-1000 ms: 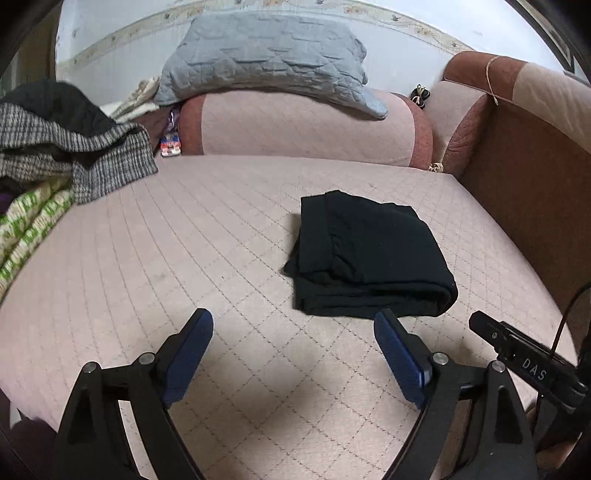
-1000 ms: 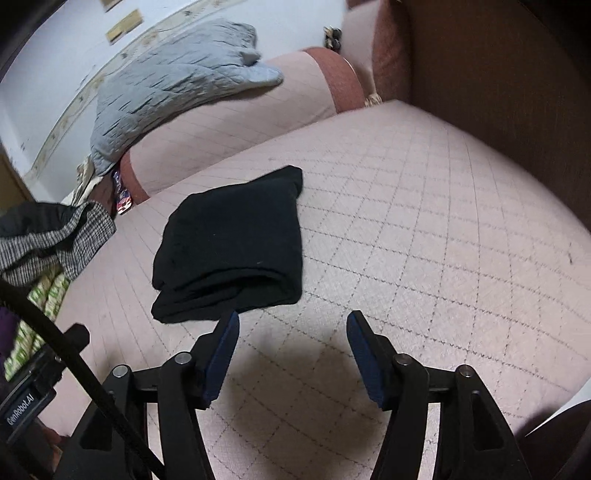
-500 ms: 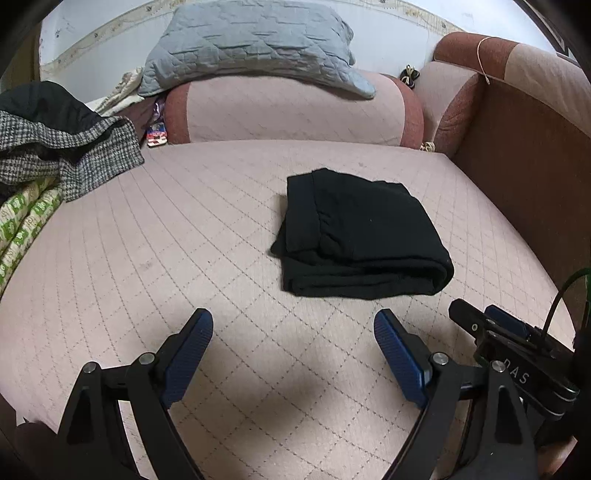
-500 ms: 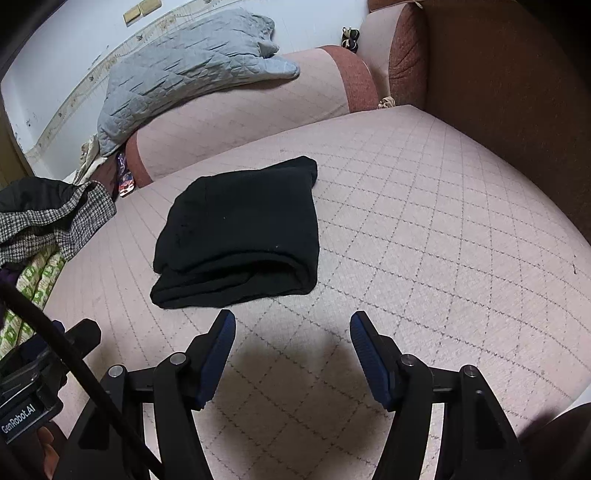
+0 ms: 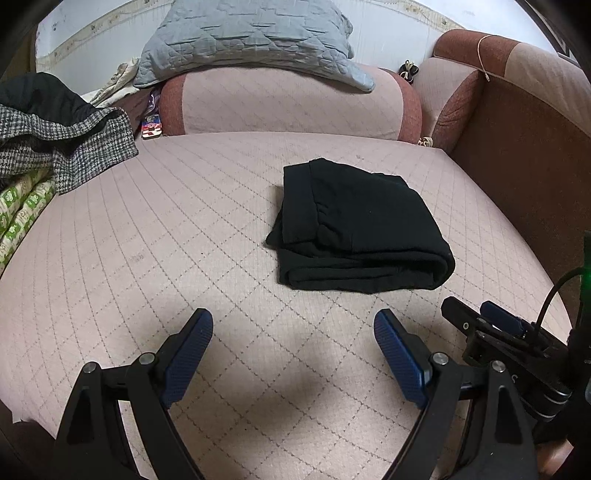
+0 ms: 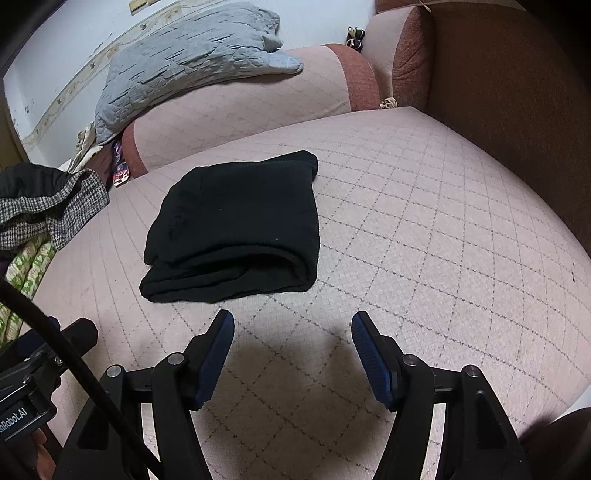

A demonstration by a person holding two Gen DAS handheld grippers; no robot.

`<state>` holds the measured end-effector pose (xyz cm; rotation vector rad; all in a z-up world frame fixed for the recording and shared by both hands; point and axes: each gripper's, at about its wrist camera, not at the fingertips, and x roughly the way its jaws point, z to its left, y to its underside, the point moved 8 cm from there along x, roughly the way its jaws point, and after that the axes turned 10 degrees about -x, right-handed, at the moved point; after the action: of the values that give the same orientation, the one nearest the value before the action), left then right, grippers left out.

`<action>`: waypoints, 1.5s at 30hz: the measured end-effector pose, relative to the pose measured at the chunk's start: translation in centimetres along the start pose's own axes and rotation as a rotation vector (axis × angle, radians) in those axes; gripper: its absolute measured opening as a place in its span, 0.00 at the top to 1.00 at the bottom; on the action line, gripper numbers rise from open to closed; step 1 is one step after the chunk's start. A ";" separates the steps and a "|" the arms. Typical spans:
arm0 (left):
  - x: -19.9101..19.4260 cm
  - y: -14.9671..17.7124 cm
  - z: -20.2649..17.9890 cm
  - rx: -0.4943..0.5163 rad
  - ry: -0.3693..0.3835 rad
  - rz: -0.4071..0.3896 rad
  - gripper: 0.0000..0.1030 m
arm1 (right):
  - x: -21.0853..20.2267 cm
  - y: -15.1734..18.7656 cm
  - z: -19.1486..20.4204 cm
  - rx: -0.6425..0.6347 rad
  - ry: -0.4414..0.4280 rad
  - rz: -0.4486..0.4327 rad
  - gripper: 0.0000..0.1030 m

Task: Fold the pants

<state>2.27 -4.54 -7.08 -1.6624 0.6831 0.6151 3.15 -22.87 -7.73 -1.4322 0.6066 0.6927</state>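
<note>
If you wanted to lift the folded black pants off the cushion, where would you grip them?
Probably the thick rolled fold edge of the black pants, nearest both open grippers, approached low from the front. That rounded edge stacks all layers together, whereas the left side shows loose, separate layers that would likely splay.

Home: quilted sofa (image 5: 184, 229), pillow (image 5: 243, 33), clothes (image 5: 66, 147).

Under my claws spreads a pink quilted sofa seat (image 5: 155, 236) stitched in a diamond grid, with a rounded pink and rust bolster (image 5: 280, 105) along its far edge. Near the middle I see the black pants (image 5: 354, 229) lying folded into a thick flat bundle, their rolled fold facing me. Over at my left edge, well apart from the pants, a houndstooth garment (image 5: 70, 151) spills onto the seat above a green patterned cloth (image 5: 20, 210).
</note>
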 end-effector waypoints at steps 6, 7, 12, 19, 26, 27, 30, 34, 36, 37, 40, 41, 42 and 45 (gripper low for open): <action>-0.9 -0.4 0.2 -0.012 -0.003 -0.060 0.14 | 0.1 0.0 0.2 -0.009 0.005 -0.004 0.29; -1.4 -0.6 0.3 -0.013 -0.011 -0.092 0.14 | 0.0 0.0 0.2 -0.010 0.006 -0.007 0.29; -5.3 -2.5 1.0 -0.017 -0.064 -0.325 0.02 | -0.6 -0.5 0.2 -0.027 0.016 -0.047 0.28; -7.9 -4.9 0.8 -0.060 -0.016 -0.431 0.00 | -1.4 -0.9 0.7 -0.060 0.024 -0.076 0.28; -7.8 -4.6 0.1 -0.056 0.015 -0.405 0.00 | -1.8 -1.2 0.7 -0.073 0.037 -0.098 0.26; -6.7 -4.2 -0.1 -0.044 0.003 -0.353 0.00 | -1.7 -1.1 0.8 -0.072 0.034 -0.092 0.26; -3.3 -2.4 -0.1 -0.021 -0.022 -0.192 0.00 | -1.4 -0.9 0.9 -0.077 0.034 -0.077 0.26; -1.6 -1.1 0.4 -0.039 -0.031 -0.125 0.00 | -1.0 -0.6 0.8 -0.079 0.035 -0.064 0.26; -1.3 -0.7 0.5 -0.042 -0.028 -0.106 0.00 | -0.5 -0.4 0.8 -0.074 0.034 -0.047 0.26; -1.2 -0.6 0.6 -0.047 -0.026 -0.095 0.00 | -0.3 -0.3 0.7 -0.072 0.034 -0.041 0.26; -0.8 -0.3 1.1 -0.075 -0.013 -0.059 0.00 | 0.0 0.0 0.9 -0.078 0.040 -0.033 0.26; -0.7 -0.1 1.2 -0.083 -0.008 -0.045 0.00 | 0.0 0.0 1.0 -0.084 0.045 -0.035 0.26; -0.7 0.2 1.2 -0.090 -0.008 -0.037 0.00 | 0.0 0.1 1.1 -0.090 0.050 -0.038 0.26; -0.5 0.5 1.5 -0.099 -0.012 -0.012 0.00 | -0.1 0.3 1.4 -0.109 0.065 -0.047 0.26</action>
<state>1.50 -3.13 -7.29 -1.7515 0.6425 0.6584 2.82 -21.52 -7.73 -1.5702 0.5915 0.6526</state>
